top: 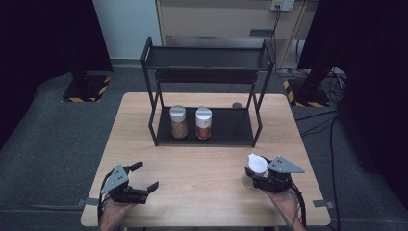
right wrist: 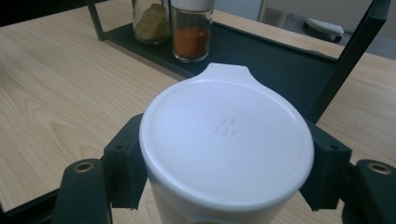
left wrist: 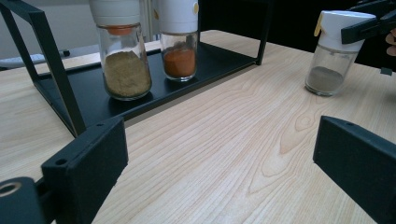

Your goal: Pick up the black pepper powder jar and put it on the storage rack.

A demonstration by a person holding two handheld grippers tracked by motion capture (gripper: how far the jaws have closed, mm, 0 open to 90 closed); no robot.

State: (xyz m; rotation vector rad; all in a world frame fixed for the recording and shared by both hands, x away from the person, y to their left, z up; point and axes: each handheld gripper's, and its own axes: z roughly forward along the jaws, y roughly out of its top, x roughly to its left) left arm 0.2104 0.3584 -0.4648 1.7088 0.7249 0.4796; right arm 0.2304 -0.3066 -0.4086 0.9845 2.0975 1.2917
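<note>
Pale wood-grain tabletop (top: 207,159) on a grey floor, dark curtains to either side, a cream cabinet behind. At the near right of that surface, a clear glass spice jar with a white flip-top cap and a shallow layer of grey-brown powder (left wrist: 334,51), standing upright on the wood, well apart from the rack and in front of its right end. Clamped at the cap by the right gripper (top: 262,174), both black pads pressed against the white plastic on opposite sides; a grip taken high, probably so the glass body hangs free and the jar lifts straight without tipping. Seen from that gripper's own camera, a round white lid (right wrist: 226,135) with a small spout lip pointing away and a faint embossed cluster of dots at the centre; no readable lettering there. Farther back, a black metal two-tier rack (top: 207,139), its lower shelf carrying a white-capped glass jar of tan powder (top: 178,122) and, just beside it, a white-capped glass jar of orange-red powder (top: 203,123), both upright toward the left, leaving bare shelf to the right, likely the spot meant for the third jar. No labels or brand names legible on any jar. At the near left, the left gripper (top: 144,177), jaws spread wide, nothing between them, resting low over bare wood, seemingly waiting clear of the work.
</note>
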